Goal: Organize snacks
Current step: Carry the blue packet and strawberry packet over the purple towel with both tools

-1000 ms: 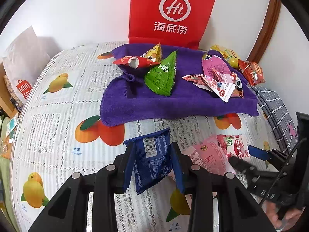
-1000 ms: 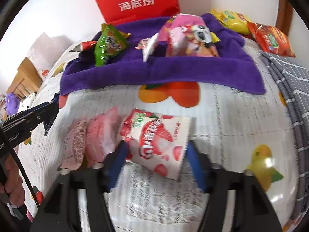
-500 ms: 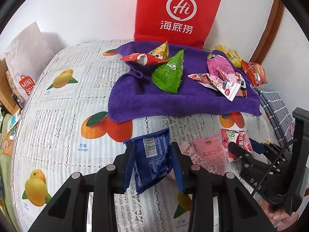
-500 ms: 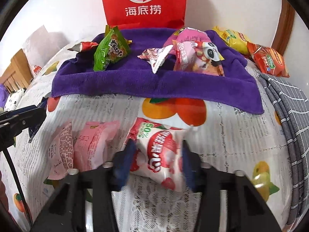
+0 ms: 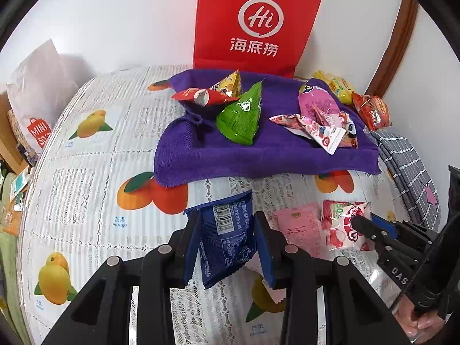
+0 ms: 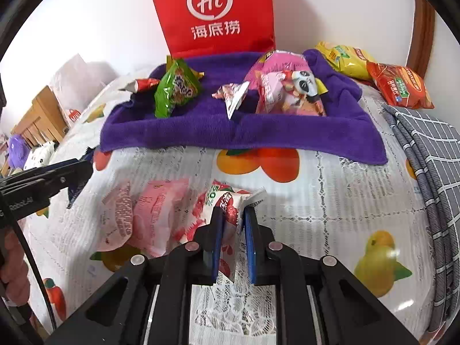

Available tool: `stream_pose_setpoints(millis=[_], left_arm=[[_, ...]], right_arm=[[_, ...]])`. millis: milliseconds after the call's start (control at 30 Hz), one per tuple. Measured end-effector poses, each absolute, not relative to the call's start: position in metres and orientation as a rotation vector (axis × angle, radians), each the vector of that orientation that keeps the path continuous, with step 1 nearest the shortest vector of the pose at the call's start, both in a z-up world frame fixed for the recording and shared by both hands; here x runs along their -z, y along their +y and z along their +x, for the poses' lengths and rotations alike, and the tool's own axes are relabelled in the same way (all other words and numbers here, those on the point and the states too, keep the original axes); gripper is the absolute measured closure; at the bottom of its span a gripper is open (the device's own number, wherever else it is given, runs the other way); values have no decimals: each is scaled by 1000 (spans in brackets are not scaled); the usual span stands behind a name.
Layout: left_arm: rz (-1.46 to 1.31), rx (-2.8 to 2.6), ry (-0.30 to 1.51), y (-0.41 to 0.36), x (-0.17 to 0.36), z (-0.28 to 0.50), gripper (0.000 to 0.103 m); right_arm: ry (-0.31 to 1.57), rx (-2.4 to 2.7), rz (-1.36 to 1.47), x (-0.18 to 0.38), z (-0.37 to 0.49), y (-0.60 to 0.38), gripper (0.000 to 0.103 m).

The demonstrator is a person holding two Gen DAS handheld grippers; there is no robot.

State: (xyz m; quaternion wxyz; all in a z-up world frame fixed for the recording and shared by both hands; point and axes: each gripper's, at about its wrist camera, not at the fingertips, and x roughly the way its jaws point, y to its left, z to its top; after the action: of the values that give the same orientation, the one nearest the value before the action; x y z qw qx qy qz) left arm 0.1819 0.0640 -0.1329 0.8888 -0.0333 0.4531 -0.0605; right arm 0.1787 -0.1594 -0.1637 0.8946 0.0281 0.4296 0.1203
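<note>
Right tool [image 6: 232, 215]: my jaws have just been closing, now pinching the strawberry packet [image 6: 222, 204].
Left tool [image 5: 227, 230]: holding the blue packet [image 5: 227, 235].
Meaning: both ready to carry.

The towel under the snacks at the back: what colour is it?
Purple towel; the right wrist view shows it best.

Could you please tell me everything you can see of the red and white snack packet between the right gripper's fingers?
The red and white snack packet is a glossy, crinkled plastic pouch printed with red fruit, Chinese characters and a green "50%". The right gripper has just been closing and now pinches it, folding its middle between the blue pads. It sits over the fruit-print tablecloth, its left edge against a pink packet. Whether it is lifted clear is unclear.
</note>
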Motion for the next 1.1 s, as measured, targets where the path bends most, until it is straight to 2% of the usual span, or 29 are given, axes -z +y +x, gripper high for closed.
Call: stream_pose_setpoints(millis=[333, 1100], left_arm=[[-60, 138, 903, 54, 109, 180, 68], [6, 166, 788, 28, 40, 191, 68]], right_arm=[[836, -253, 82, 132, 169, -175, 100], [677, -248, 106, 43, 176, -199, 100]])
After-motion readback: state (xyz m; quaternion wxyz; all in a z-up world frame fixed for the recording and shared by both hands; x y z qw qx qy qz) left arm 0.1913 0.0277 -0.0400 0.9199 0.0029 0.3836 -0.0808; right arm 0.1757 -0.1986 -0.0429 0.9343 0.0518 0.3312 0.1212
